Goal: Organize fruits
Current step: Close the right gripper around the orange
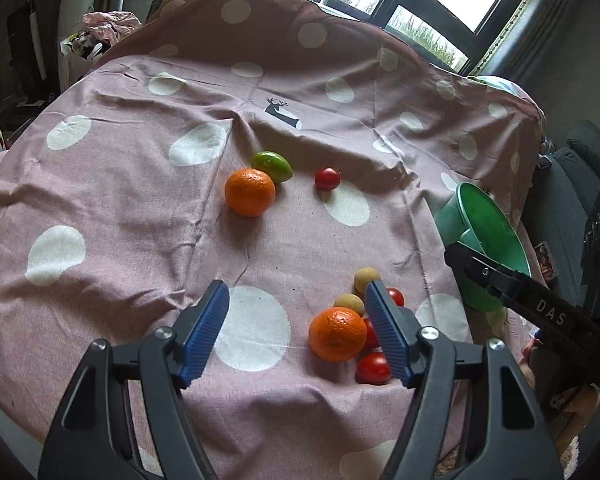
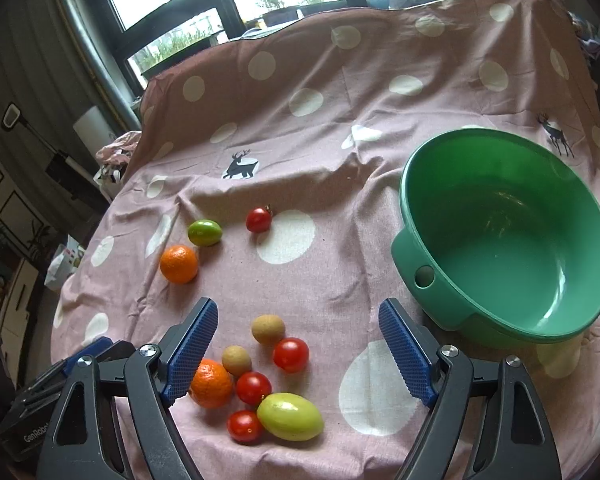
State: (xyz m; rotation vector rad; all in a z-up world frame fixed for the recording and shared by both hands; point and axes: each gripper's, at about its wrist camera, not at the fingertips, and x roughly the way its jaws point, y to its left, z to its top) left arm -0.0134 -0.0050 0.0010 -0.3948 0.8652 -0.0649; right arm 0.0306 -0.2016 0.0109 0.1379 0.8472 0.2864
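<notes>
Fruit is scattered all over the pink cloth (image 2: 324,152) with its white dots, and the green bowl (image 2: 508,184) stands on the right of the right wrist view, nothing visible inside it. Close in, there's a tight cluster: a near orange (image 2: 211,383), two tan round fruits (image 2: 268,330) (image 2: 236,360), three red cherry tomatoes (image 2: 291,354) (image 2: 253,388) (image 2: 244,426), and a pale yellow-green oval fruit (image 2: 290,416) lying on its side, touching the tomatoes beside it. Further back, well apart from that pile, a second orange (image 2: 179,263) sits just beside a small green lime-like fruit (image 2: 205,232), with a lone red tomato (image 2: 259,219) (tiny stem showing) off to their right.

Now the tools. The right gripper (image 2: 296,320) hangs above the cluster, tilted downward, its blue pads spread wide and nothing pinched between them; its left pad overlaps the near orange in view, though whether it touches I can't tell. The left gripper (image 1: 298,304) is angled down too, jaws apart over a white dot, its right pad in front of the cluster, the same orange (image 1: 337,334) just inside that pad. Neither tool is clamped on anything.
</notes>
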